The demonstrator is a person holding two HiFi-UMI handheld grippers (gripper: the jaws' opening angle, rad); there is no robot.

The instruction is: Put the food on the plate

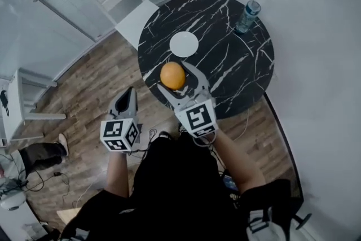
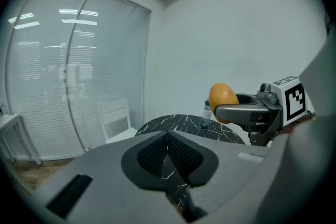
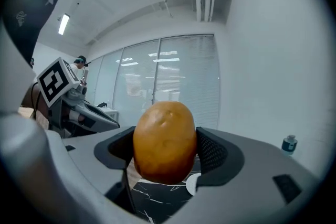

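My right gripper (image 1: 174, 77) is shut on a round orange-brown piece of food (image 1: 172, 75), held in the air over the near edge of the round black marble table (image 1: 237, 70). From the right gripper view the food (image 3: 165, 141) fills the gap between the pads. A small white plate (image 1: 184, 44) lies bare on the table just beyond the food; only a sliver of the plate (image 3: 193, 184) shows under it. My left gripper (image 1: 128, 93) hangs off the table's left over the wooden floor, its jaws (image 2: 167, 139) shut on nothing.
A water bottle (image 1: 247, 16) stands at the table's far right edge. A white chair (image 1: 128, 3) is at the table's far left. A white shelf unit (image 1: 20, 104) stands at the left of the room. Cables lie on the floor.
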